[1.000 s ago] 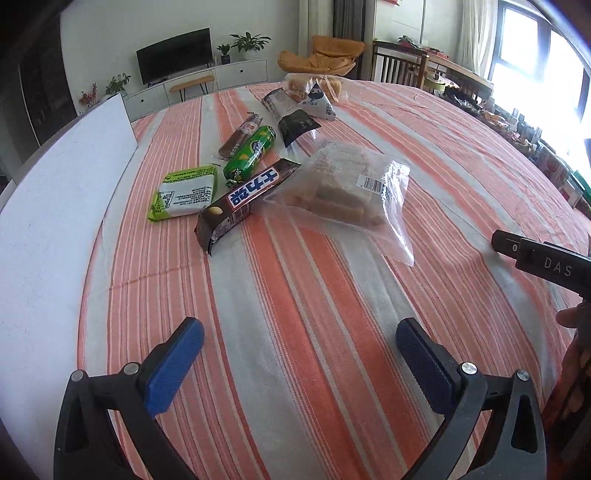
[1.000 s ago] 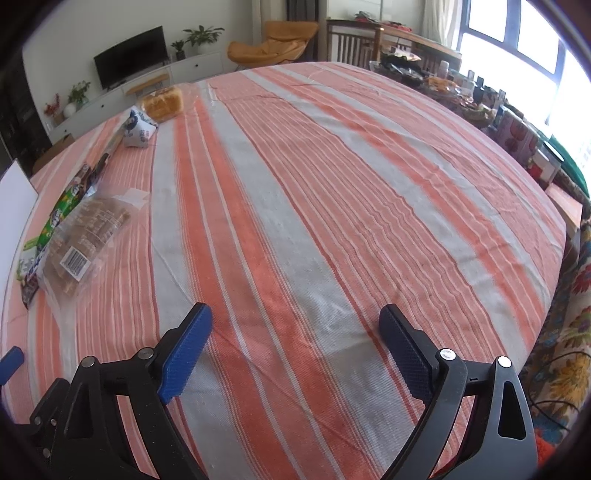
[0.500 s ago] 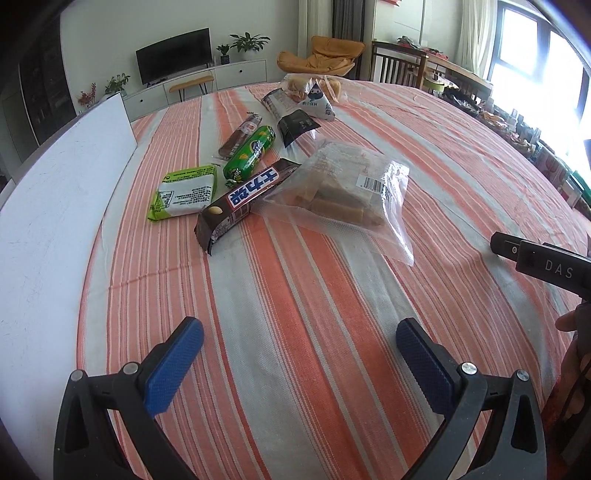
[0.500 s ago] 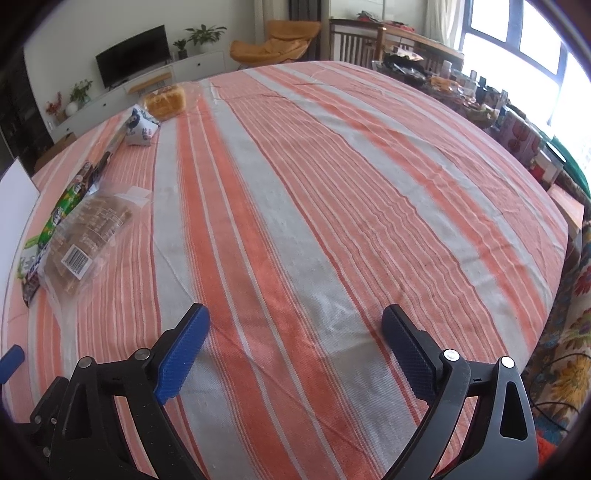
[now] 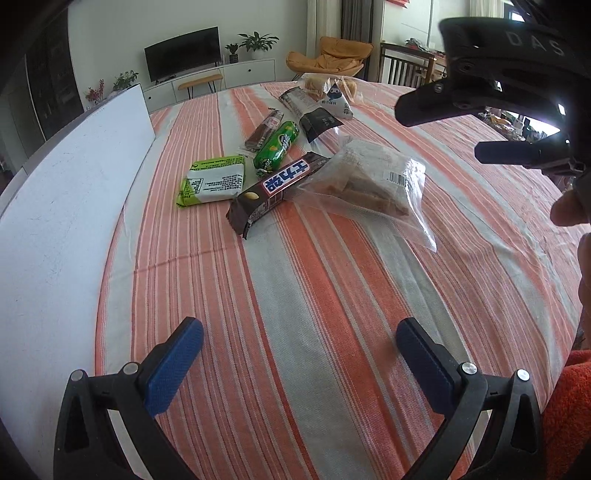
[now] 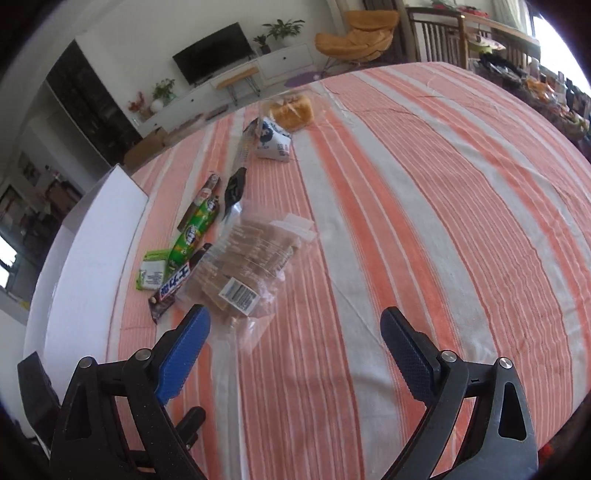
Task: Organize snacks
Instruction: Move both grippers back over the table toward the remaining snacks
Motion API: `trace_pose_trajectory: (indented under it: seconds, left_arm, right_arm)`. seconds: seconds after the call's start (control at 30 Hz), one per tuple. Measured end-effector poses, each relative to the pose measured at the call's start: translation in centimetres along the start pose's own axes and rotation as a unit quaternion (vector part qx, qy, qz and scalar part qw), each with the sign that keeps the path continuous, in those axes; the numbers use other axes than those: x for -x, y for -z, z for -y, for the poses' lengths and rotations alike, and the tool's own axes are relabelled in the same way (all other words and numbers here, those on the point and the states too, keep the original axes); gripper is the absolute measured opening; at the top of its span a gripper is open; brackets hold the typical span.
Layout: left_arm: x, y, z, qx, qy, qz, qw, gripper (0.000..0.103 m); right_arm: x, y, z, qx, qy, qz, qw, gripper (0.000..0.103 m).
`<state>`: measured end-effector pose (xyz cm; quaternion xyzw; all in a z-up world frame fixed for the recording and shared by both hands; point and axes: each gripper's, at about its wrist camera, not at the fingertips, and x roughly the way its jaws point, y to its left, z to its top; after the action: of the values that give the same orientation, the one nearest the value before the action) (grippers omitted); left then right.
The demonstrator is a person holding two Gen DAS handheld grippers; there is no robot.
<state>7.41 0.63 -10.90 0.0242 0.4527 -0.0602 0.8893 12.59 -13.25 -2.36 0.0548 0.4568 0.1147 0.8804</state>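
Observation:
Several snacks lie on the striped tablecloth (image 5: 332,314): a clear bag of biscuits (image 5: 373,181) (image 6: 247,266), a brown chocolate bar (image 5: 277,188) (image 6: 173,286), a green-white packet (image 5: 212,181) (image 6: 151,273), a green tube (image 5: 277,146) (image 6: 194,230), a dark stick (image 5: 264,131), a dark pouch (image 5: 314,114), a white triangular pack (image 6: 271,140) and bread (image 6: 291,110). My left gripper (image 5: 295,354) is open and empty, well short of the snacks. My right gripper (image 6: 295,347) is open and empty, raised just in front of the biscuit bag; it shows at the left wrist view's upper right (image 5: 509,92).
A white board (image 5: 62,206) (image 6: 85,243) lies along the table's left side. Beyond the table are a TV unit (image 5: 210,79), an orange chair (image 5: 328,61) and a wooden chair (image 6: 436,33). Cluttered items (image 6: 554,99) line the far right edge.
The right gripper has risen and swung left towards the snacks, which now fill its view. In the left view it moved from low right to upper right. The left gripper barely moved.

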Motion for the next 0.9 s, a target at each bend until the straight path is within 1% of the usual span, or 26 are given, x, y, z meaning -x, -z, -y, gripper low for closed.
trace_pose_trajectory:
  seconds: [0.1, 0.17, 0.23, 0.27, 0.3, 0.33, 0.37, 0.4, 0.43, 0.5, 0.53, 0.57, 0.63, 0.67, 0.7, 0.83, 0.87, 0.9]
  left_arm:
    - [0.0, 0.0, 0.0, 0.000, 0.000, 0.000, 1.0000, 0.103]
    - [0.0, -0.1, 0.0, -0.001, 0.001, 0.000, 1.0000, 0.103]
    - [0.0, -0.1, -0.1, -0.001, 0.002, 0.000, 1.0000, 0.103]
    - [0.0, -0.1, -0.1, -0.001, 0.002, 0.001, 1.0000, 0.103]
    - [0.0, -0.1, -0.1, -0.001, 0.002, 0.001, 1.0000, 0.103]
    - [0.0, -0.1, -0.1, -0.001, 0.001, 0.001, 1.0000, 0.103]
    - [0.0, -0.2, -0.1, 0.000, 0.000, 0.001, 1.0000, 0.103]
    - [-0.1, -0.2, 0.0, 0.000, -0.001, 0.001, 1.0000, 0.103]
    - [-0.1, -0.2, 0.0, 0.001, -0.001, 0.000, 1.0000, 0.103]
    - [-0.1, -0.2, 0.0, 0.001, -0.001, 0.000, 1.0000, 0.103]
    - [-0.1, -0.2, 0.0, 0.001, -0.001, 0.000, 1.0000, 0.103]
    - [-0.1, -0.2, 0.0, 0.001, -0.001, 0.001, 1.0000, 0.103]
    - [-0.1, -0.2, 0.0, 0.001, -0.001, 0.000, 1.0000, 0.103]
    - [-0.1, -0.2, 0.0, 0.001, -0.001, 0.001, 1.0000, 0.103]
    - [-0.1, -0.2, 0.0, 0.001, -0.001, 0.001, 1.0000, 0.103]
    - [-0.1, -0.2, 0.0, 0.001, -0.001, 0.001, 1.0000, 0.103]
    - [-0.1, -0.2, 0.0, 0.001, -0.001, 0.001, 1.0000, 0.103]
    - [-0.1, -0.2, 0.0, 0.001, -0.001, 0.001, 1.0000, 0.103]
  right_arm:
    - [-3.6, -2.2, -5.0, 0.079, 0.032, -0.035, 0.996, 0.095]
    - [-6.2, -2.3, -7.0, 0.132, 0.063, -0.060, 0.987, 0.094]
    - [-7.4, -1.7, -6.9, 0.167, 0.102, -0.073, 0.978, 0.092]
    - [-7.1, -1.4, -5.8, 0.168, 0.100, -0.066, 0.978, 0.092]
    - [-6.5, -1.3, -4.4, 0.160, 0.089, -0.058, 0.981, 0.092]
    - [-5.8, -1.2, -2.4, 0.147, 0.098, -0.056, 0.983, 0.092]
    - [-5.3, -1.2, -0.4, 0.141, 0.146, -0.055, 0.978, 0.092]
    - [-4.2, -1.3, 1.2, 0.137, 0.170, -0.040, 0.975, 0.092]
    - [-2.9, -1.3, 2.5, 0.128, 0.174, -0.025, 0.976, 0.092]
    - [0.6, -1.0, 4.9, 0.083, 0.132, 0.011, 0.988, 0.093]
    - [2.2, -0.7, 6.0, 0.058, 0.114, 0.032, 0.991, 0.094]
    - [3.3, -0.1, 7.1, 0.031, 0.111, 0.048, 0.992, 0.094]
    - [3.9, 1.2, 9.1, -0.027, 0.118, 0.056, 0.991, 0.094]
    - [3.3, 1.8, 9.5, -0.046, 0.123, 0.052, 0.990, 0.094]
    - [2.9, 2.6, 9.8, -0.051, 0.133, 0.047, 0.989, 0.094]
    - [1.1, 5.2, 8.2, -0.013, 0.190, 0.043, 0.981, 0.094]
    - [0.8, 5.2, 8.0, -0.011, 0.205, 0.029, 0.978, 0.094]
    - [0.8, 5.1, 7.7, -0.003, 0.210, 0.033, 0.977, 0.094]
